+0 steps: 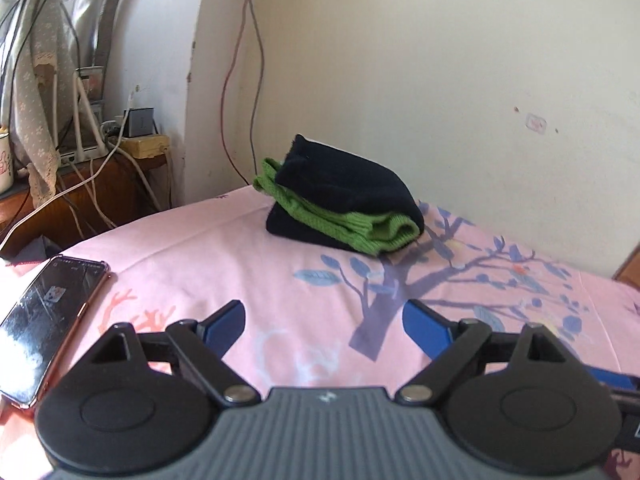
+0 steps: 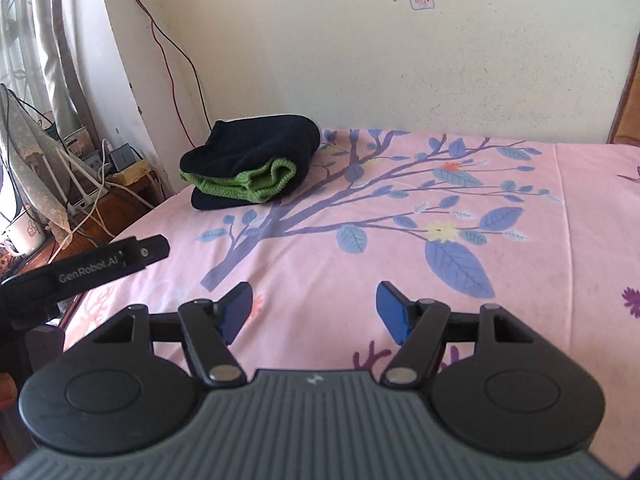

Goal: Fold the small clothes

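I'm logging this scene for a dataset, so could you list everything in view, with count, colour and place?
folded clothes: one stack, dark navy and green, far left part of the bed near the wall
bedsheet: one, pink with blue tree print, covering the bed
phone: one, black screen, rose rim, left bed edge
side table: one, brown wood, left of the bed, holding cables and boxes
mug: one, white, on the side table
left gripper: open, empty, over the sheet
right gripper: open, empty, over the sheet

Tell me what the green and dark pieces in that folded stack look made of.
Green piece: looks like ribbed knit, matte, with visible ridges. Dark pieces: seem a soft, fuzzy knit or fleece; no weave visible, so it stays open.
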Available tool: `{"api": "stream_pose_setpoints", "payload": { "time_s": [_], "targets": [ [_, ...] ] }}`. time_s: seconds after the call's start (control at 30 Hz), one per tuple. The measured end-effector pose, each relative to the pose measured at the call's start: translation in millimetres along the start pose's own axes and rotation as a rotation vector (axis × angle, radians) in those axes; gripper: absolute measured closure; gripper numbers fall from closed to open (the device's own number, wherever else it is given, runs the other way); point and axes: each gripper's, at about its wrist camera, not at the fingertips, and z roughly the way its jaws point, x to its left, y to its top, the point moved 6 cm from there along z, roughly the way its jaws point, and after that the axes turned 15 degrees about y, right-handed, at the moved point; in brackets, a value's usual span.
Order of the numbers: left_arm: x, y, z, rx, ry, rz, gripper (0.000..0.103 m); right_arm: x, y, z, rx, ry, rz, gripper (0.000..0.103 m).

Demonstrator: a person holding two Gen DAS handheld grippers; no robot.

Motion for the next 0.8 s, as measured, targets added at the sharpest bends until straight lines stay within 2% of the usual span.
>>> {"api": "stream_pose_setpoints", "payload": {
  "time_s": [0.13, 0.2, 0.33, 0.53, 0.8],
  "targets": [
    [-14.2, 0.1, 0.9, -0.01, -0.017, 0.052, 0.012, -5.1, 5.6, -4.3, -0.023, -0.005, -0.011, 0.032],
    [-17.3, 1.8, 3.3, -0.019, -0.018, 0.057, 0.005, -11.5, 9.2, -2.7, -0.028, -0.015, -0.004, 0.032],
    [-21.4, 7.7, 14.5, -0.029, 0.009, 0.071, 0.0, -25.9, 15.5, 8.6, -0.03, -0.037, 0.02, 0.032],
    [-22.9, 17.2, 34.6, -0.034, 0.051, 0.061, 0.0, -32.2, 23.0, 31.4, -0.017, -0.028, 0.028, 0.032],
    [-23.9, 10.3, 53.1, 0.017, 0.081, 0.041, 0.0, -39.5, 18.8, 38.1, 0.001, -0.002, 0.023, 0.03]
  ]
}}
